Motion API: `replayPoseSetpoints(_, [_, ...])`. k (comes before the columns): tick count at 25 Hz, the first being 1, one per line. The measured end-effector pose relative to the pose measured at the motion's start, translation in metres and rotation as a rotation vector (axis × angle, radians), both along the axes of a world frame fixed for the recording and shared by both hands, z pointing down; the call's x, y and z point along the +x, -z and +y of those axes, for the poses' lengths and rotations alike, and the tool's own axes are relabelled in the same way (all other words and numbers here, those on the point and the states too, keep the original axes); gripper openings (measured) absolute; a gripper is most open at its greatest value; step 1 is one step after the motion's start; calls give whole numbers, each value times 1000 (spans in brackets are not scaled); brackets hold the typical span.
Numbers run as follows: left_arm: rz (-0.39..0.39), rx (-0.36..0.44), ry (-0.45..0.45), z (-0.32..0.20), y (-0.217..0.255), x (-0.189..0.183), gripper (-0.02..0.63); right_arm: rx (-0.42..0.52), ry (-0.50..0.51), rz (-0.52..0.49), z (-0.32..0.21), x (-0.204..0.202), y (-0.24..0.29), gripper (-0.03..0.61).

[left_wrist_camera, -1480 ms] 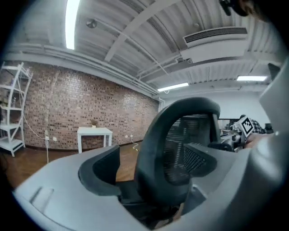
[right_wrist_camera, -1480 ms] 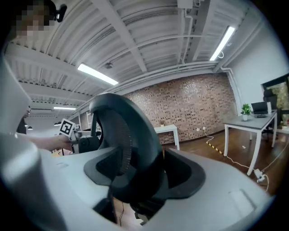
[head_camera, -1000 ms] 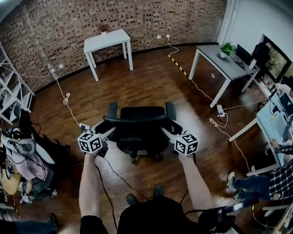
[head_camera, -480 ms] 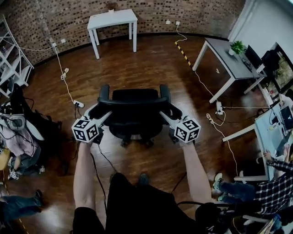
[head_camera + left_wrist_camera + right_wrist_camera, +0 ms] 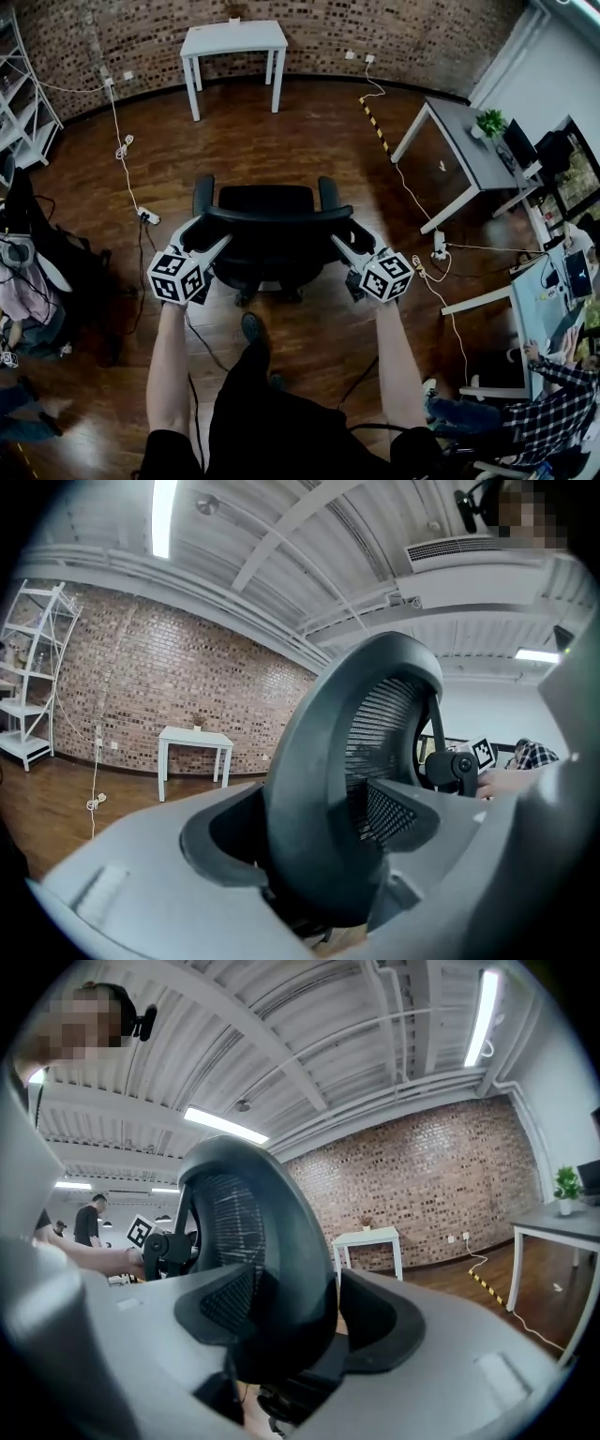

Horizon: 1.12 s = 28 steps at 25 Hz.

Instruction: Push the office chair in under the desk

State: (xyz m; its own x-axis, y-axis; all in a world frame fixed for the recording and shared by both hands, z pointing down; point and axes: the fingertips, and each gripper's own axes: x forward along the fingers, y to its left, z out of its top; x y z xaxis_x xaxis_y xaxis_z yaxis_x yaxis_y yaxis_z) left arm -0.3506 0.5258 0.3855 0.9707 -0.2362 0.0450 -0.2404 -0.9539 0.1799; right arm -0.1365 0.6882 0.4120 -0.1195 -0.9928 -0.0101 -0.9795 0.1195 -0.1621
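Well out on the bare wood floor (image 5: 309,141), the office chair (image 5: 267,246) stands with its backrest (image 5: 272,215) toward the person, well apart from the white desk (image 5: 234,36) by the brick wall (image 5: 141,37). The left gripper (image 5: 212,236) clamps the backrest's left edge and the right gripper (image 5: 337,240) its right edge, both pairs of jaws pressed on the rim. Open boards lie ahead. A cable (image 5: 120,150) trails along the left, a grey desk (image 5: 464,141) flanks the right, and bags (image 5: 37,272) crowd the left margin.

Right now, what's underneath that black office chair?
Under the office chair, two base legs poke out onto the wooden floor; the seat covers the rest of the base.
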Motion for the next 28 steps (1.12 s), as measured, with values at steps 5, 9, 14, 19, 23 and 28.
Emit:
replayPoseSetpoints(5, [-9,45,55,12,13,9,430,-9,69,-39,-1,25,-3,273])
replayPoseSetpoints(9, [-20,46,97,-16,29,27,428,-20,105,-64,-37,55,7,272])
replayPoseSetpoints(14, [-17,62,145,-56,60,22,430,-29,152,-75,-88,62,35,272])
replayPoseSetpoints(19, [-6,33,162,-156,-19,68,430,-43,180,-50,-192,110,-36,272])
replayPoseSetpoints(23, [-14,27,170,-152,-14,104,428,-35,207,-52,-197,146,-25,272])
replayPoseSetpoints(28, [-30,59,216,-123,8,192,428,7,229,-71,-180,233,2,270])
